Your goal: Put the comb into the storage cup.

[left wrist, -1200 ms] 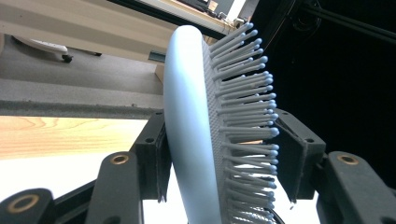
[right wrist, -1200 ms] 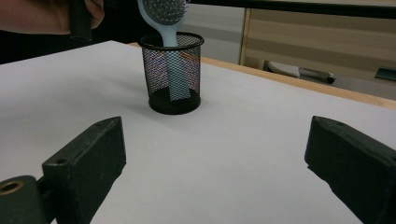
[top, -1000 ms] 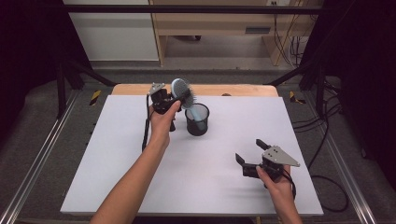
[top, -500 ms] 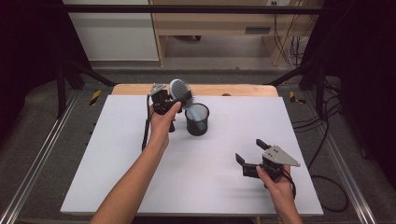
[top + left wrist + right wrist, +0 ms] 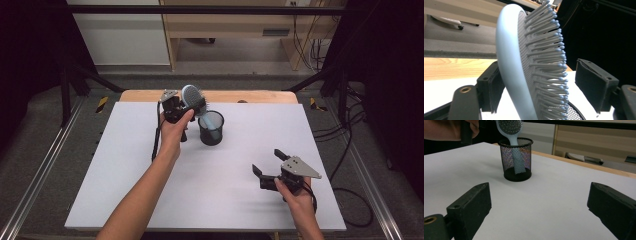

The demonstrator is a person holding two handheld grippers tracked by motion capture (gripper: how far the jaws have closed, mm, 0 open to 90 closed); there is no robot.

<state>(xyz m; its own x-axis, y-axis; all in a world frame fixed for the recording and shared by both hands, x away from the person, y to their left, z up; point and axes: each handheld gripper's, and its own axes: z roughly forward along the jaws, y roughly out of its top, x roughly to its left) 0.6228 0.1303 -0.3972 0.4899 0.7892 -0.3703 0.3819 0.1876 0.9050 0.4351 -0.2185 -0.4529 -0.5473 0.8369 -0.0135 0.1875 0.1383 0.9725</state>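
From the high view, my left tongs (image 5: 186, 111) are up at the far side of the white tabletop (image 5: 125, 190). Right by them is the light blue plastic hairbrush with grey bristles (image 5: 192, 97). Its handle goes down into the round black wire mesh cup (image 5: 211, 131), and its head sticks out on top, leaning toward my left hand. My right tongs (image 5: 267, 169) rest low near my side of the tabletop, well apart from the cup.

In the left gripper view, the hairbrush (image 5: 524, 65) head stands between my two black jaws. The jaws have just been opening. The jaw on the bristle side is clear of the bristles. The other jaw is right by the smooth back, and I cannot tell if it is touching. So I think I am letting go.

In the right gripper view, my right tongs (image 5: 539, 205) are wide open with nothing in them. Past them I see the mesh cup (image 5: 516, 160) standing upright, with the brush handle down inside it.

I think the big job is done: the brush is in the cup. What is left is to pull my left tongs away without knocking the brush over.
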